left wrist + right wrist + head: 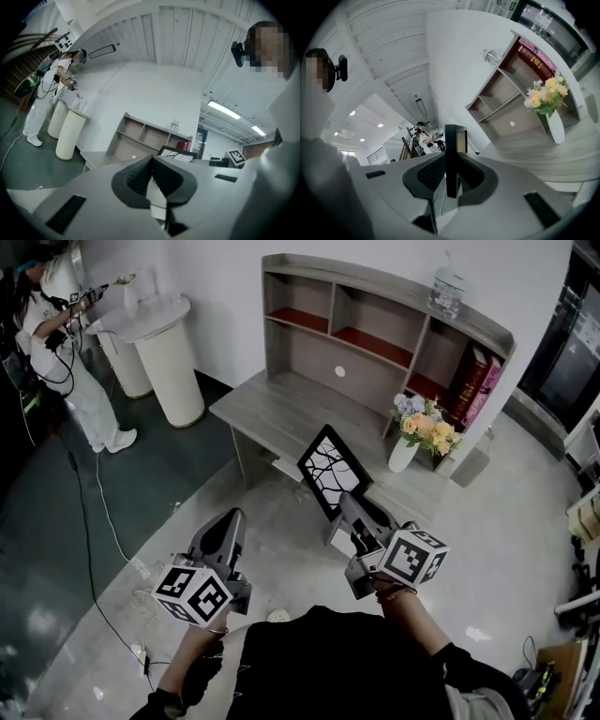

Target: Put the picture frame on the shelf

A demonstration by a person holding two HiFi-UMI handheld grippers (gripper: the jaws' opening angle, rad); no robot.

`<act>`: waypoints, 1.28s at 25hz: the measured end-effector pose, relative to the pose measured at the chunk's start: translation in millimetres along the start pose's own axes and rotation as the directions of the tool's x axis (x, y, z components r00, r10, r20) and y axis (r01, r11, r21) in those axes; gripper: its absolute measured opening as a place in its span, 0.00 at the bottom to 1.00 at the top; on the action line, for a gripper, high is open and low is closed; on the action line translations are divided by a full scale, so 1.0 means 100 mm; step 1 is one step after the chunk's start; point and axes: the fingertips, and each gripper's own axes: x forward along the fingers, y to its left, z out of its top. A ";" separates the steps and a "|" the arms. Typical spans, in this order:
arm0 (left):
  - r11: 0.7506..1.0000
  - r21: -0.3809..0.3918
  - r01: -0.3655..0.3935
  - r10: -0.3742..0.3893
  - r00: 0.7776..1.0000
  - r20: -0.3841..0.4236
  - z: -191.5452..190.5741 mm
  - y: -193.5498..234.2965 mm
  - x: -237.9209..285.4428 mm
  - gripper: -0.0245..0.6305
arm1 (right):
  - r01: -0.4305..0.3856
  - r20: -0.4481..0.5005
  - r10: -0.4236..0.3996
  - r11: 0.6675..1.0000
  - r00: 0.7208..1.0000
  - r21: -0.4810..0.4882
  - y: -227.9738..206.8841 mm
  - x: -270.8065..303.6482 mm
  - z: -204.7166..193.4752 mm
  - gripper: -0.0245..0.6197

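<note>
My right tongs [351, 508] gripped the picture frame [328, 468] by its lower edge, mid-picture, short of the counter [281, 413]; my left tongs [228, 521] were closed, empty. I judged it best to carry it upright — aiming for a bare shelf [394, 289] bay, upper centre, clear of the flowers [427, 427].

Test lab: mock desk-shelf [394, 287], pedestals [171, 367], floor cables [103, 512].

1. No word, number or brand can be read anywhere in my views.
2. The left cube [192, 594] on my left tongs [228, 521] and the right cube [415, 559] on my right tongs [349, 504] bear black-and-white square markers, no letters.
3. The books [476, 381] on the shelf [375, 282] are too small for any lettering to be read.
4. A green sign [512, 5] overhead is too blurred to read.
</note>
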 end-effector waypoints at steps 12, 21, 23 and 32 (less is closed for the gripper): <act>0.999 0.000 0.041 -0.041 0.999 -0.032 0.31 0.90 0.52 0.06 | 0.056 0.025 -0.056 0.998 0.998 0.021 -0.12 0.94 -0.08 0.16; 0.997 -0.037 0.065 -0.067 0.994 -0.086 0.20 1.11 0.65 0.06 | 0.130 0.019 -0.131 0.990 0.991 0.045 -0.30 1.06 -0.18 0.16; 0.997 -0.042 0.067 -0.070 0.993 -0.090 0.18 1.13 0.69 0.06 | 0.143 0.018 -0.144 0.989 0.989 0.045 -0.32 1.07 -0.17 0.16; 0.996 -0.057 0.069 -0.074 0.993 -0.091 0.16 1.25 0.99 0.06 | 0.141 0.008 -0.141 0.990 0.990 0.025 -0.53 1.33 -0.03 0.16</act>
